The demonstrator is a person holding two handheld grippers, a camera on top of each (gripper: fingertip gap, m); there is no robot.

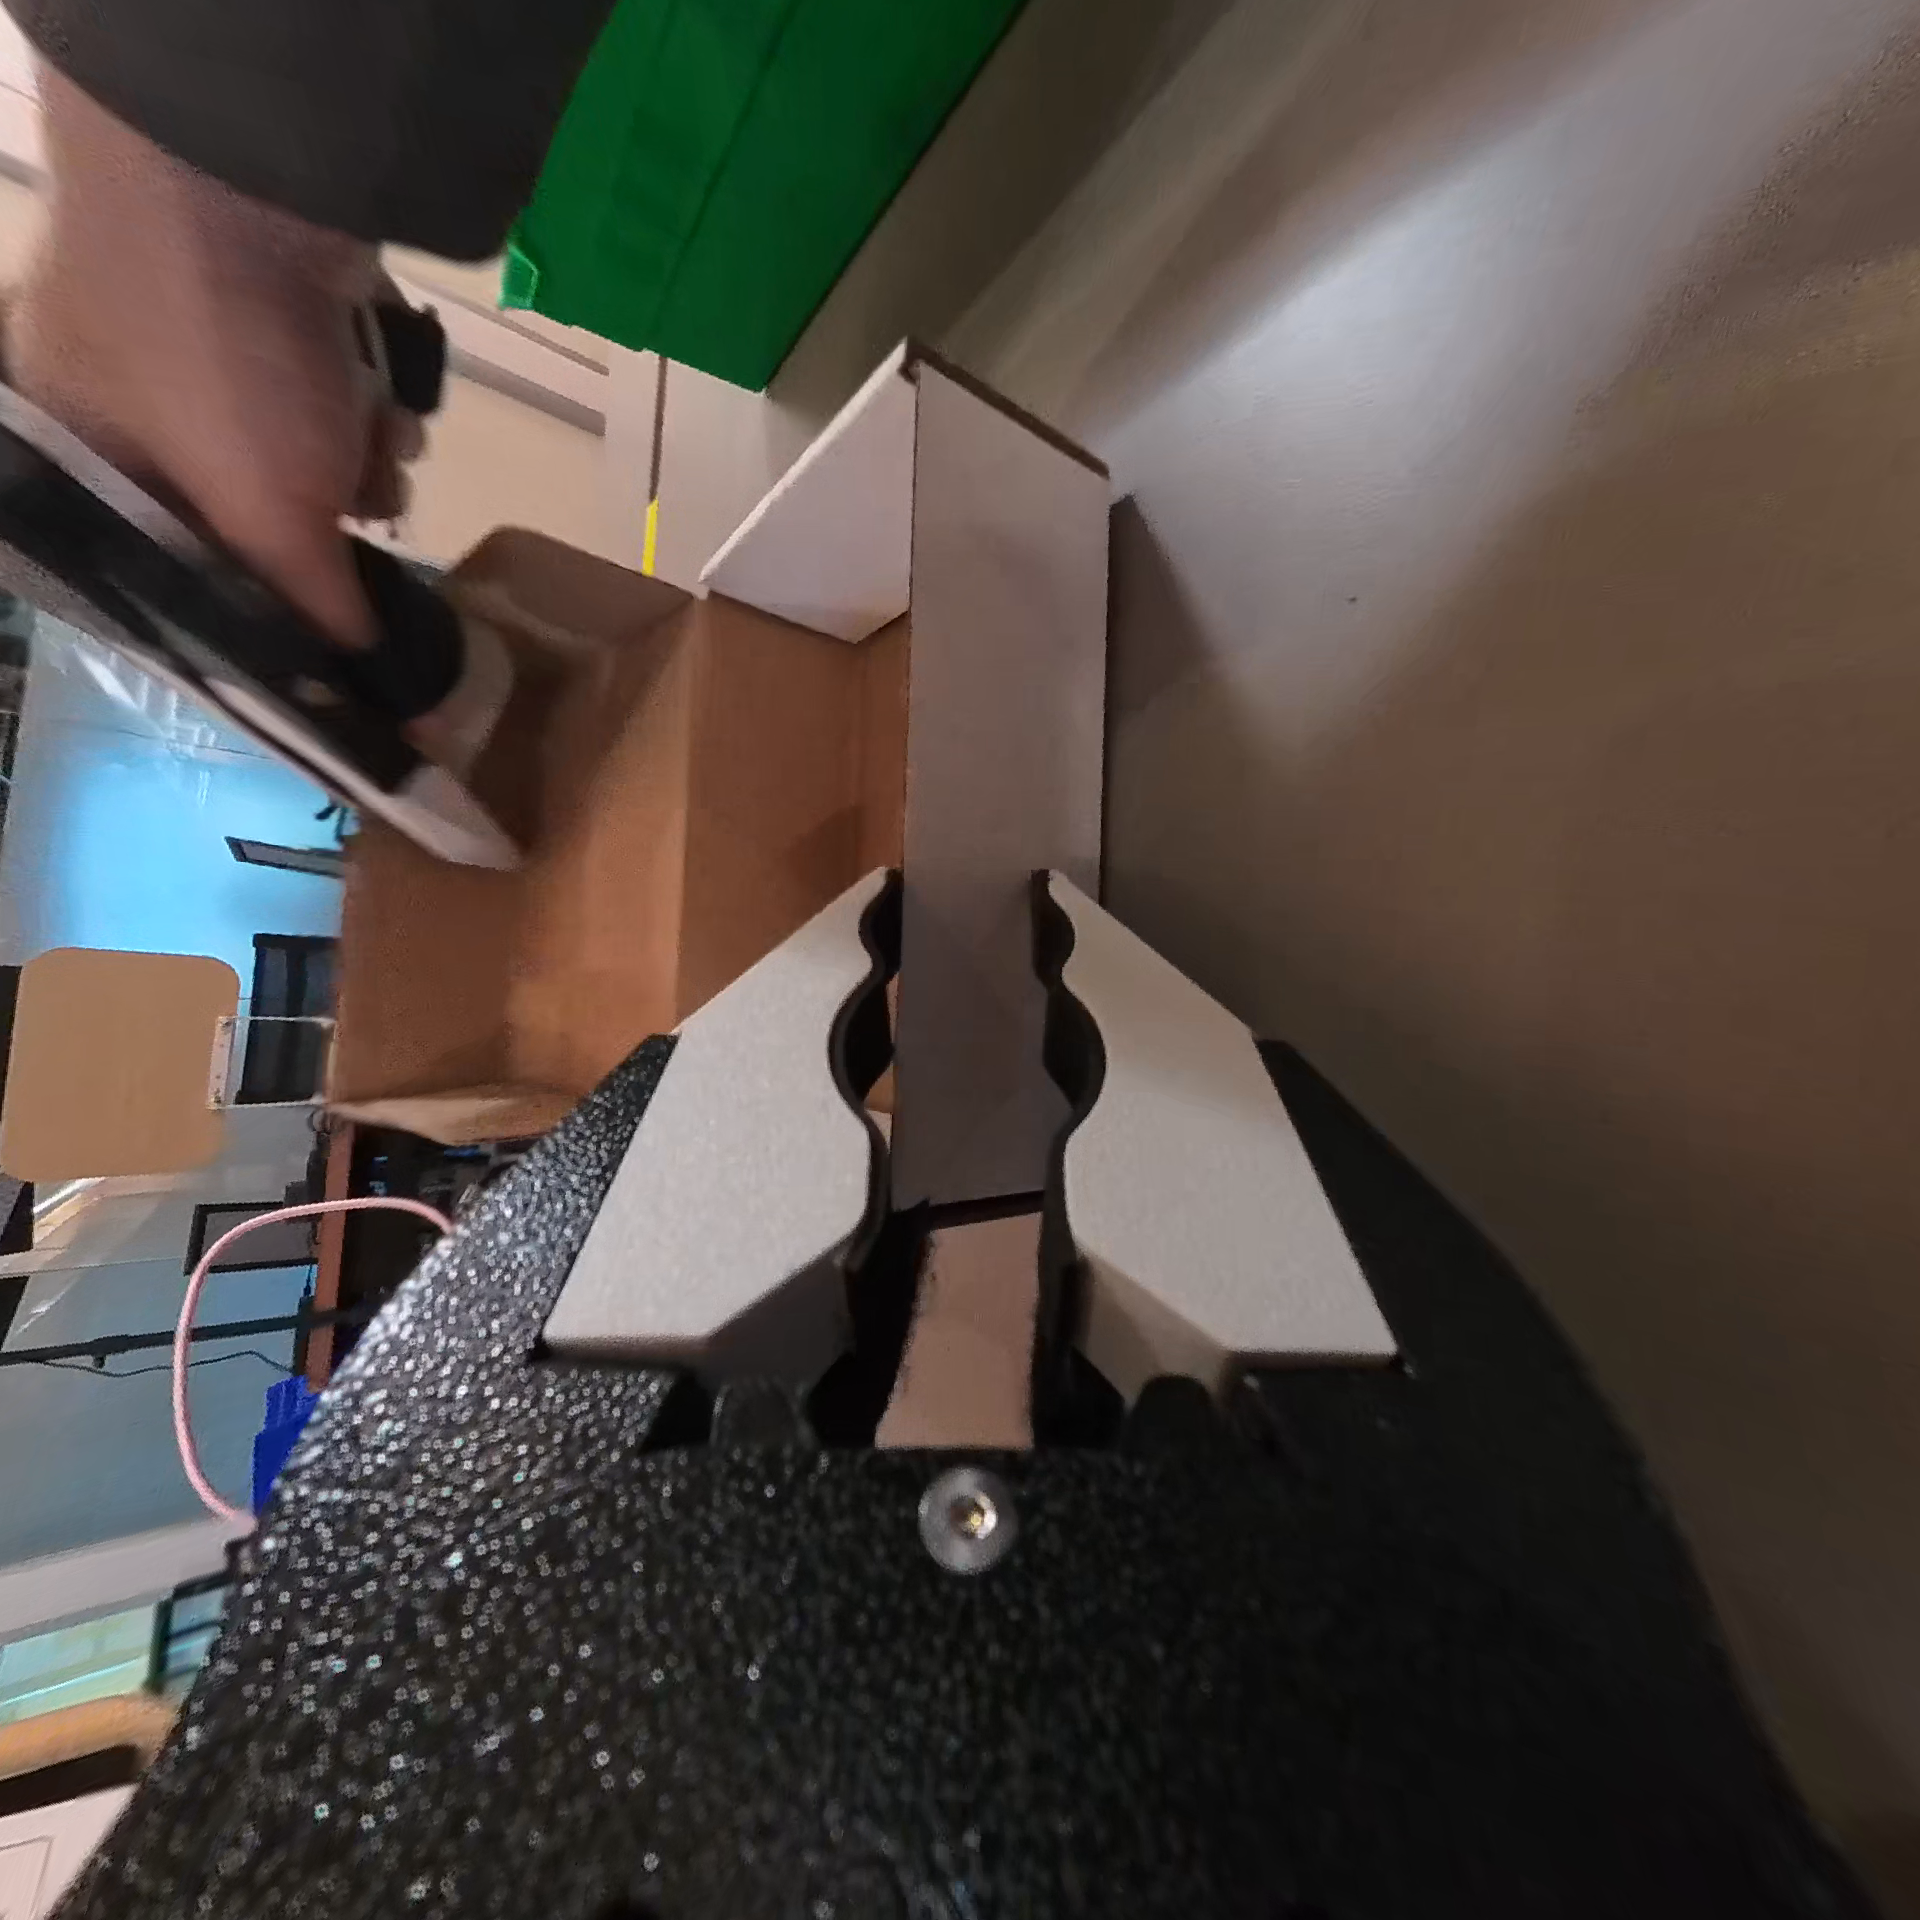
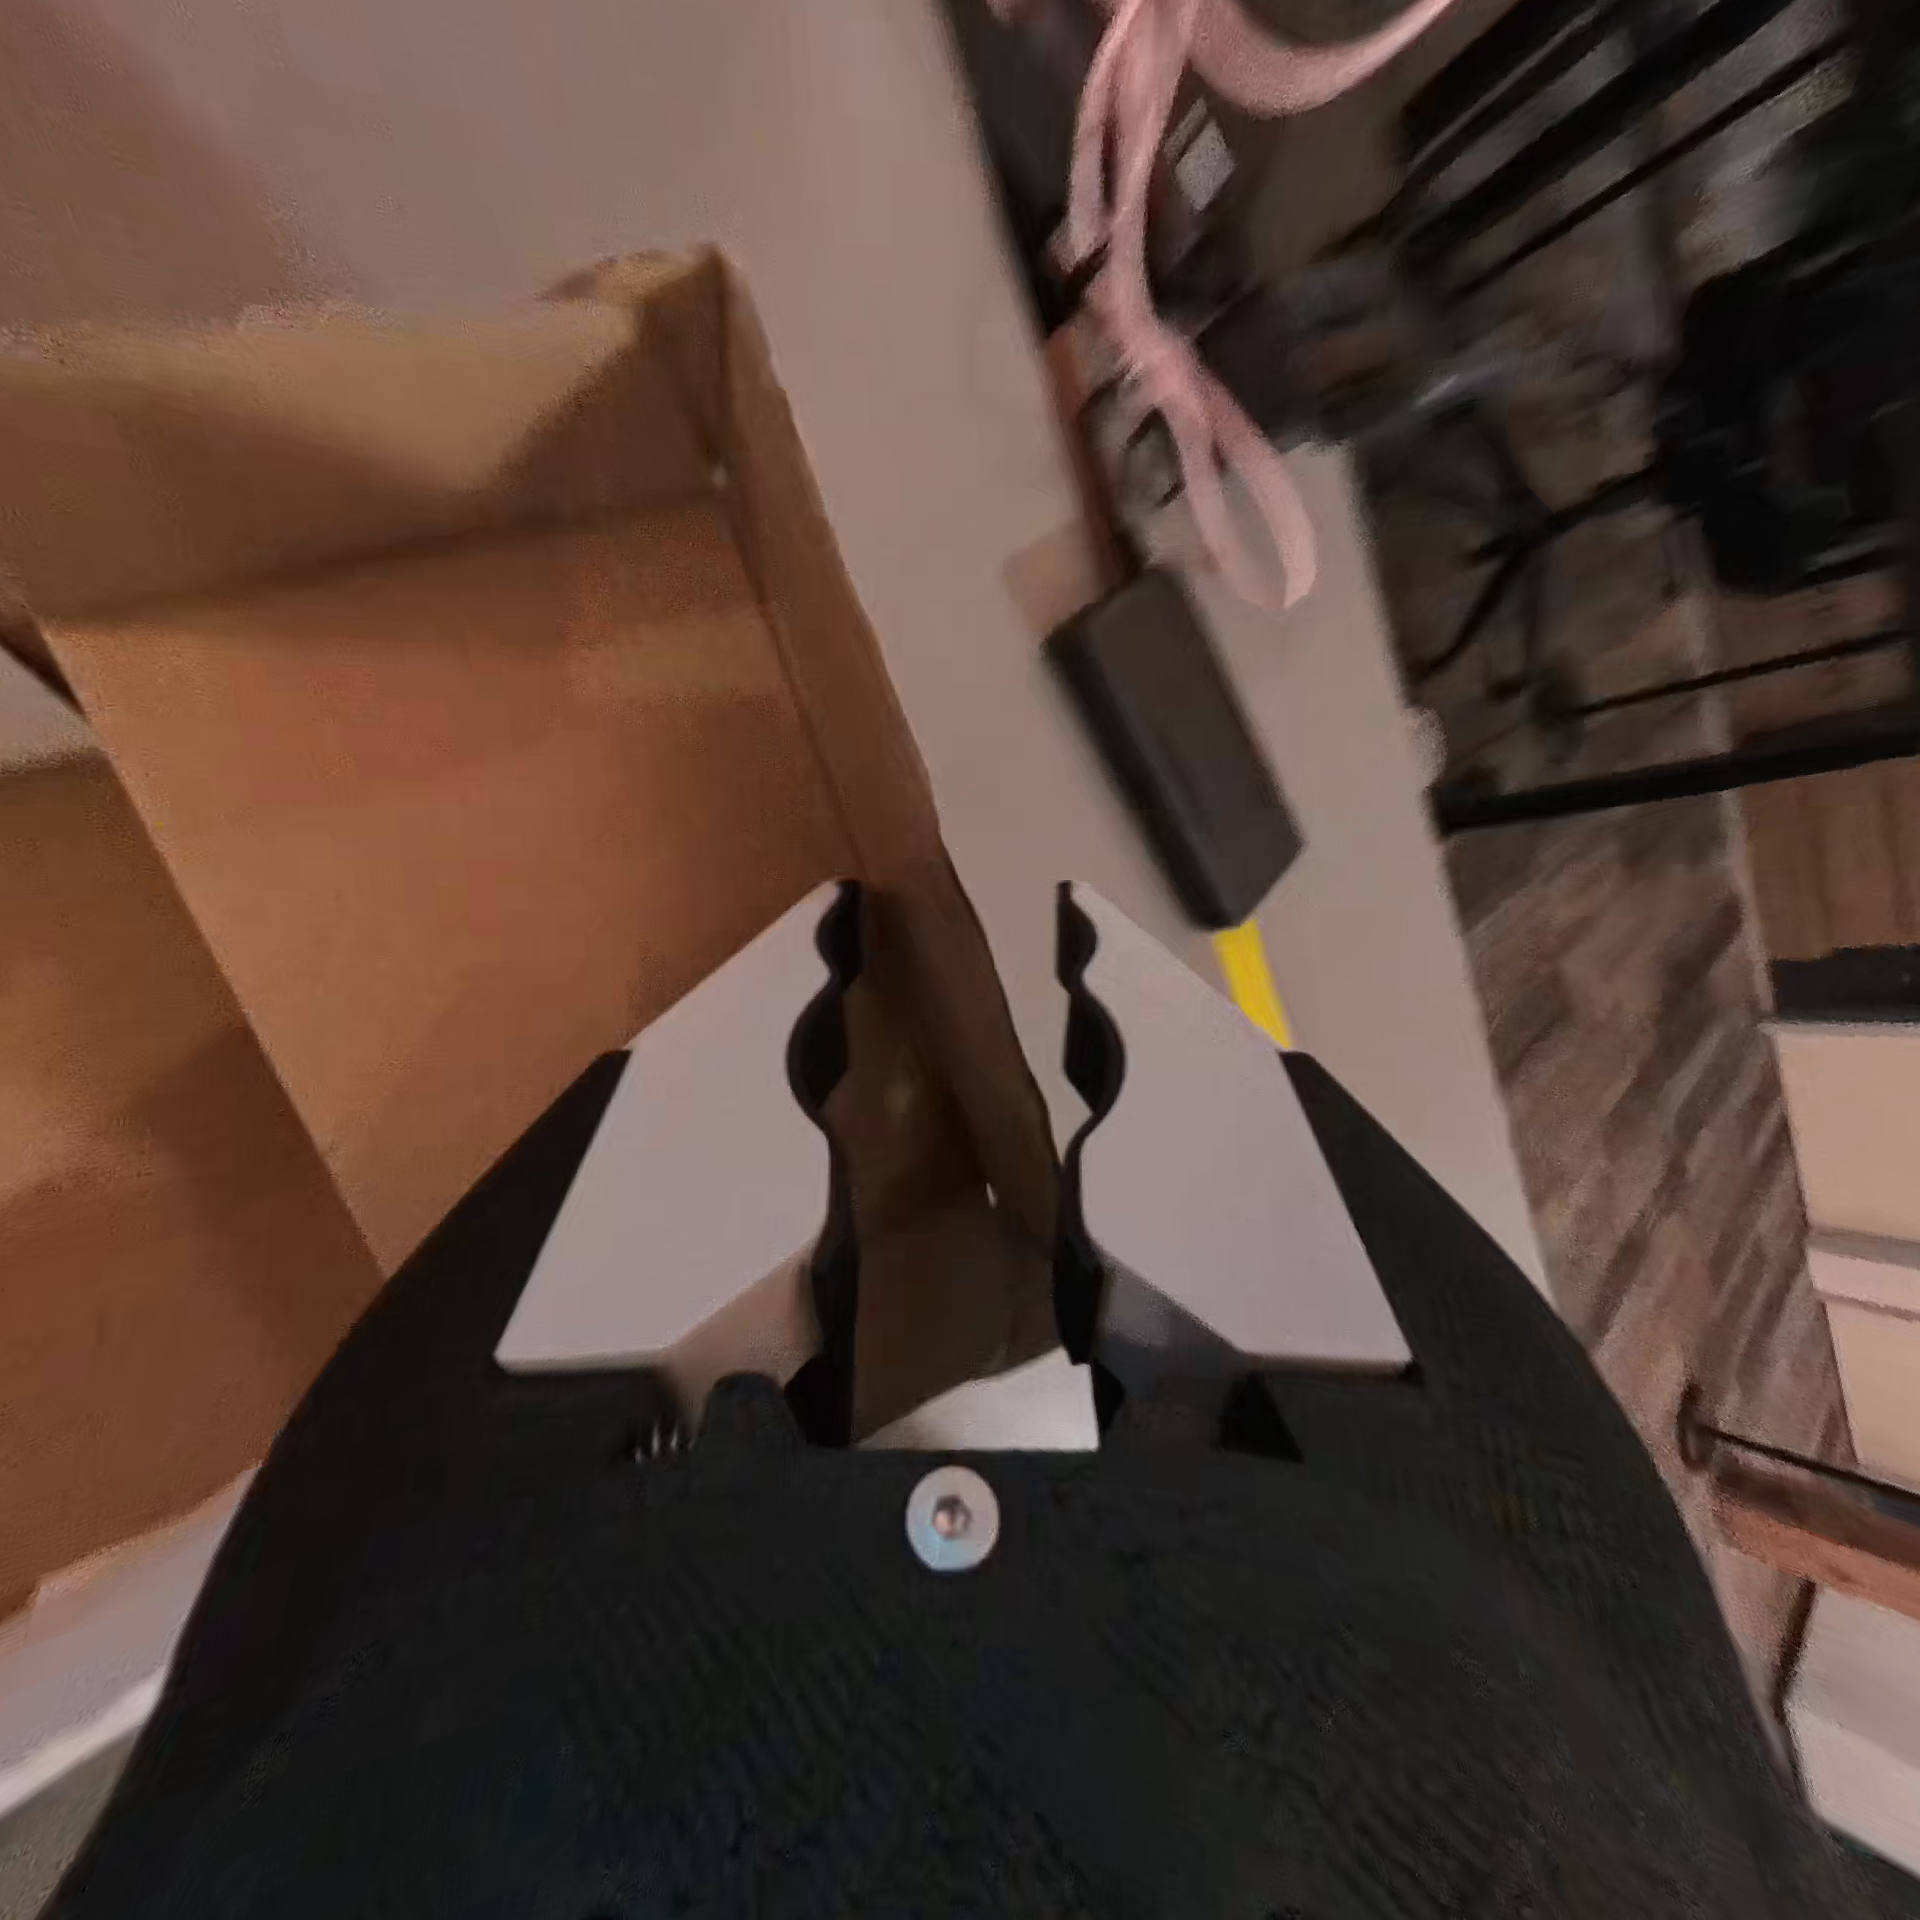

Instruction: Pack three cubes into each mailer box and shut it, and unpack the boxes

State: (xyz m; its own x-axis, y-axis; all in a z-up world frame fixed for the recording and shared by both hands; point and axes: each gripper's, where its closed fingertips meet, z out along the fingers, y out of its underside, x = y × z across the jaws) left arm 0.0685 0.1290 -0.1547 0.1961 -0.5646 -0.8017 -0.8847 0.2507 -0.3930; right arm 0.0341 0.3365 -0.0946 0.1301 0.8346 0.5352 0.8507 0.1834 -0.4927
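Left wrist view: left gripper [image 1: 966, 883] clamped on the mailer box's white side wall [image 1: 1003, 727], wall's long axis running straight up frame centre; right gripper [image 1: 416, 727] blurred at centre left on the brown lid flap [image 1: 540, 623].

Right wrist view: right gripper [image 2: 956, 894] straddling the flap's edge [image 2: 925, 1039]; pinch or gap, cannot tell. No readable writing.

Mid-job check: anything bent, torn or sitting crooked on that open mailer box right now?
No tear or crush stands out on the mailer box. The flap between the right hand-held gripper fingers runs slanted, not square to them. No cubes show in the visible part. Both views are motion-blurred, so fine damage could be missed.
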